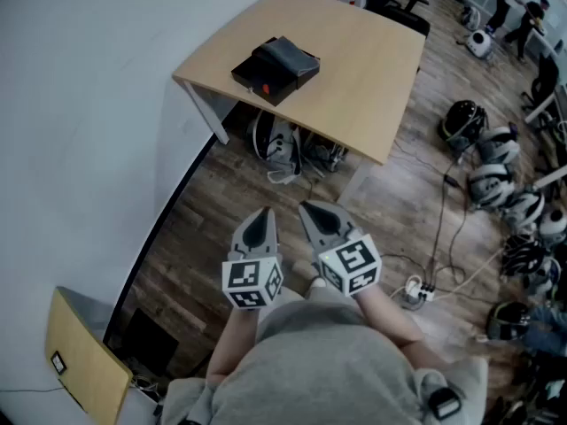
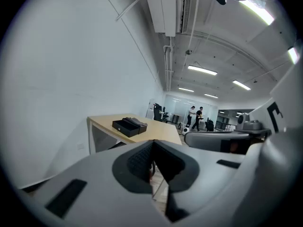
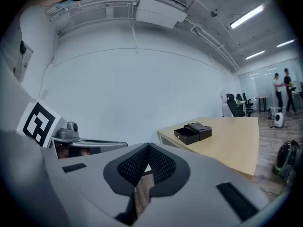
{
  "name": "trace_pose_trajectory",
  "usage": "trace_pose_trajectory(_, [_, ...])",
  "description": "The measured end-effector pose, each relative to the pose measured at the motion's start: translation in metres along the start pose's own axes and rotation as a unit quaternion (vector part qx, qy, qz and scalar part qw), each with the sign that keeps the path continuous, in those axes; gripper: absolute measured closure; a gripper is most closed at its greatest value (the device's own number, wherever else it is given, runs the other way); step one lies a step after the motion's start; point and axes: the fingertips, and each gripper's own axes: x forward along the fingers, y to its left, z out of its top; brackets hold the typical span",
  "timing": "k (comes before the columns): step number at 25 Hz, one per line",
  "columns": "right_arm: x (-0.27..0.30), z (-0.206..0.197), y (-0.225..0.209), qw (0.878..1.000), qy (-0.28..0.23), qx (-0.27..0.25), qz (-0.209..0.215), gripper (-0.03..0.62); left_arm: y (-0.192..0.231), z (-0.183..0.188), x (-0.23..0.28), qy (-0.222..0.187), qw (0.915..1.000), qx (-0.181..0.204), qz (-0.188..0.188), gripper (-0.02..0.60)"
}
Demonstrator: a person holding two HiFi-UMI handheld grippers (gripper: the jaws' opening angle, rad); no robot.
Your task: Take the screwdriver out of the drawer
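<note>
A small black drawer box (image 1: 275,67) sits on the light wooden table (image 1: 363,69) well ahead of me, with a red spot at its near end. No screwdriver can be made out. My left gripper (image 1: 260,228) and right gripper (image 1: 321,220) are held side by side over the wooden floor, short of the table, both shut and empty. The left gripper view shows its jaws (image 2: 152,162) closed tip to tip, with the box (image 2: 129,126) far off on the table. In the right gripper view the jaws (image 3: 147,162) are closed too, and the box (image 3: 193,132) lies beyond them.
A white wall runs along the left. Bags (image 1: 283,144) lie under the table. Several helmets (image 1: 496,180), cables and a power strip (image 1: 415,290) litter the floor at right. A tan board (image 1: 84,366) leans at lower left. People stand far off in the room.
</note>
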Motion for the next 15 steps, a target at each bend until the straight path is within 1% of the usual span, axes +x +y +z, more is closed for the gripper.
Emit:
trace_pose_trajectory(4, [-0.008,-0.004,0.009,1.0,-0.006,-0.007,-0.003,0.595,-0.001,-0.009,-0.014,0.004,1.0,0.0,0.003,0.581])
trace_pose_trajectory(6, [-0.012,-0.009,0.01,1.0,0.0,-0.007,-0.001,0.595,-0.003,-0.011,-0.018,0.002,1.0,-0.001,0.004,0.581])
trace_pose_trajectory(8, [-0.015,-0.011,0.013,1.0,0.009,-0.005,0.007,0.595,-0.005,-0.012,-0.021,0.001,1.0,-0.005,0.007,0.581])
trace_pose_trajectory(15, [-0.021,-0.02,0.015,0.999,0.014,-0.006,0.028,0.595,-0.016,-0.02,-0.025,-0.003,0.9999,-0.006,0.015,0.581])
